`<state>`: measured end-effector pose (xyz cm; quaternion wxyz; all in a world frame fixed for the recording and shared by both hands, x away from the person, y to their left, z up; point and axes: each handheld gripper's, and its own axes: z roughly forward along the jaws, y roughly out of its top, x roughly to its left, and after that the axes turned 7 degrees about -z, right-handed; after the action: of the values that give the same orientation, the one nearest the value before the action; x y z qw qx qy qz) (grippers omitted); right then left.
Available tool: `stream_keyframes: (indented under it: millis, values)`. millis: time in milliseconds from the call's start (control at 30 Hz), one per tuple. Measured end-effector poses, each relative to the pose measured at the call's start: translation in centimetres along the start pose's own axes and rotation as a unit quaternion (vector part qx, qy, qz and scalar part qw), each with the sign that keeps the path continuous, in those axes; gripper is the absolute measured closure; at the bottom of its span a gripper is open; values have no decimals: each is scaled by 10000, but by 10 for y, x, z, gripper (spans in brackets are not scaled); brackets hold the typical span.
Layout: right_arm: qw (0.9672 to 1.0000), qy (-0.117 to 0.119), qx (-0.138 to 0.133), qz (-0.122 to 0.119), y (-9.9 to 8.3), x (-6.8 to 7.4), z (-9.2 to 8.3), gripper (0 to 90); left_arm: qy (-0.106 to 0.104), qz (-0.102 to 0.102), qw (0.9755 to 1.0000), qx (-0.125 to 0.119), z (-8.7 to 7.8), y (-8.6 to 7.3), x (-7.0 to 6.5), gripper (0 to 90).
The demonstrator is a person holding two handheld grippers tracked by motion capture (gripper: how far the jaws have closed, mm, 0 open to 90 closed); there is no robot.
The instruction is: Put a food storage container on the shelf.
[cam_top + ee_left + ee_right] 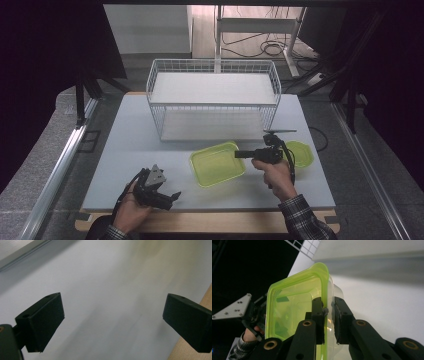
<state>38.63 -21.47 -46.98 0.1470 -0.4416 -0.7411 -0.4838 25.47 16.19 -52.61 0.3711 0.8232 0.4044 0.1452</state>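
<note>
Black jaws of my right gripper (328, 315) pinched the rim of the green box (217, 163), which sat before the wire basket (212, 97). My left gripper (159, 192) waited wide open, empty. I guessed little was done yet.

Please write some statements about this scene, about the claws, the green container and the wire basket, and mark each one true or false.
1. The right claw is closed on the rim of the green container. True.
2. The left claw is closed on a lid. False: its jaws stand wide apart over the bare table, holding nothing.
3. The green container sits inside the wire basket. False: it is in front of the basket, on the person's side.
4. A second green piece lies on the table behind the right claw. True.
</note>
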Motion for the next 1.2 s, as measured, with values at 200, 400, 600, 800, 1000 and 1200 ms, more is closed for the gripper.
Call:
stream_keyframes:
  millis: [200, 400, 600, 800, 1000, 1200]
  values:
    - [9998, 13, -173, -42, 11, 6, -7, 796, -124, -152, 9998, -4, 0, 0, 2, 37]
    - [9996, 26, -257, -87, 24, 11, -13, 796, -324, -189, 9993, -61, -1, 1, 2, 34]
    - [9993, 41, -337, -132, 36, 18, -19, 796, -519, -323, 9981, -95, -1, 1, 3, 26]
    - [9990, 46, -401, -202, 49, 27, -24, 796, -592, -384, 9974, -134, -2, 1, 4, 15]
    - [9986, 18, -487, -219, 63, 34, -31, 796, -549, -340, 9978, -116, -2, 2, 3, 18]
    - [9980, 18, -592, -234, 76, 40, -38, 797, -504, -316, 9982, -73, -1, 1, 3, 30]
